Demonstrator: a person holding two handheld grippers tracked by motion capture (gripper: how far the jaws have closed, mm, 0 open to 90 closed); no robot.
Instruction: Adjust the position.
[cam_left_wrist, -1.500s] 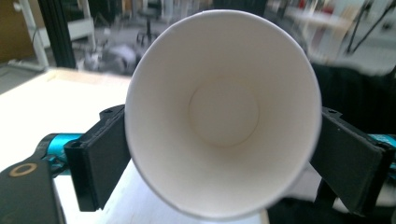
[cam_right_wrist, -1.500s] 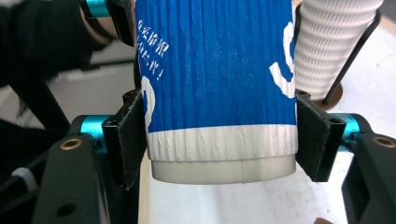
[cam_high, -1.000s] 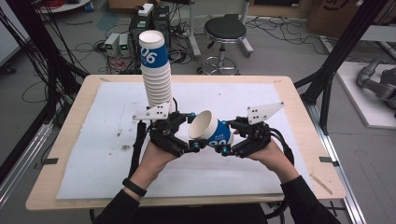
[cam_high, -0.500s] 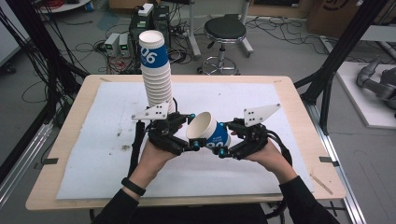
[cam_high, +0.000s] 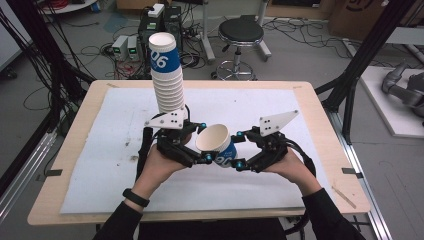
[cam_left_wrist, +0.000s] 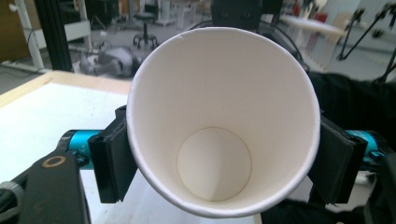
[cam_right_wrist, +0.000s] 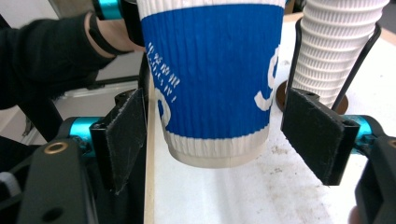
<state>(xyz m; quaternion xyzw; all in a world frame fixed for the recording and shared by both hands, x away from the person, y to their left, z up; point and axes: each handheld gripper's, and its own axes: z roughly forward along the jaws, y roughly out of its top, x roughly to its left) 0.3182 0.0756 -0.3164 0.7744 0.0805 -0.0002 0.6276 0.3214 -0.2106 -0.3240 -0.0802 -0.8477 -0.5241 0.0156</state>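
- Since a second ago, the left gripper has been closing and now clamps the rim end of the paper cup; the pads press both sides of the mouth.
- Right gripper has just been opening: its pads stand clear of the cup's blue base, which sits between them untouched.
- Cup hangs tilted on its side, above the white mat, just in front of the cup stack.
- Cup stack stands upright in its wire holder, behind both grippers.
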